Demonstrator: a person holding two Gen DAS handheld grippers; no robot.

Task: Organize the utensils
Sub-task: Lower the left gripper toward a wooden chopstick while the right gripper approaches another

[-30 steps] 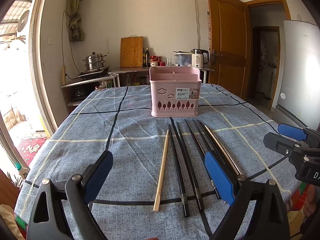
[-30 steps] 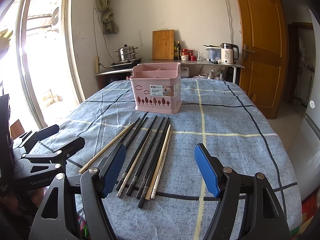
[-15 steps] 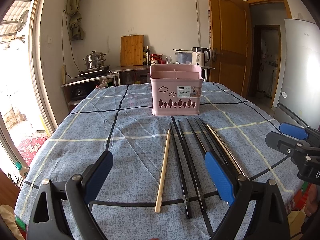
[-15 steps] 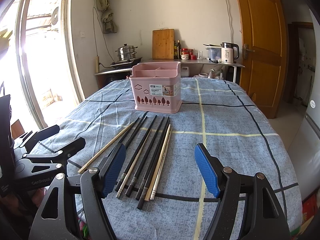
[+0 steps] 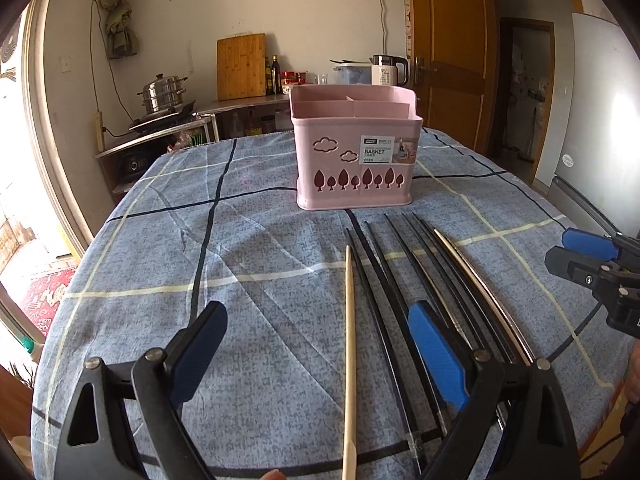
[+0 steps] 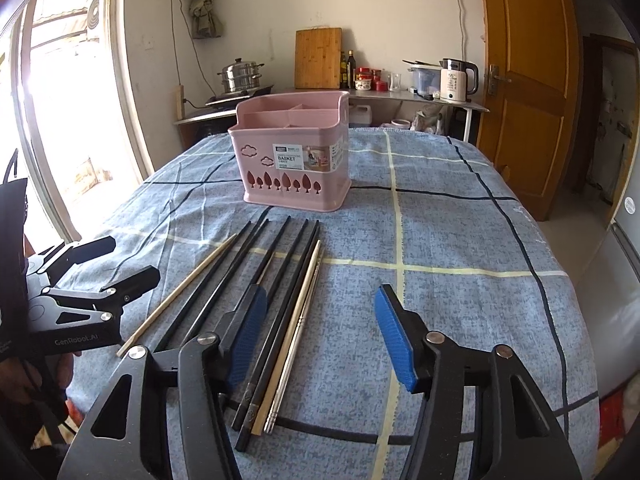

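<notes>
A pink utensil basket (image 5: 354, 156) (image 6: 294, 160) with inner compartments stands upright mid-table. In front of it lie several chopsticks side by side: a light wooden one (image 5: 349, 344) (image 6: 180, 294) at the left, several black ones (image 5: 380, 292) (image 6: 280, 276), and a metal one (image 5: 480, 292) (image 6: 298, 332) at the right. My left gripper (image 5: 316, 356) is open and empty, low over the wooden chopstick's near half. My right gripper (image 6: 320, 340) is open and empty, just right of the metal chopstick.
The table carries a blue checked cloth (image 5: 248, 240). Behind it a counter holds a steamer pot (image 5: 164, 94), a cutting board (image 5: 241, 66), bottles and a kettle (image 6: 456, 80). A wooden door (image 6: 528, 80) and a fridge (image 5: 600, 120) stand at the right.
Both grippers have moved forward and lower toward the chopsticks; the basket looks nearer. Both stay open and nothing on the table has shifted.
</notes>
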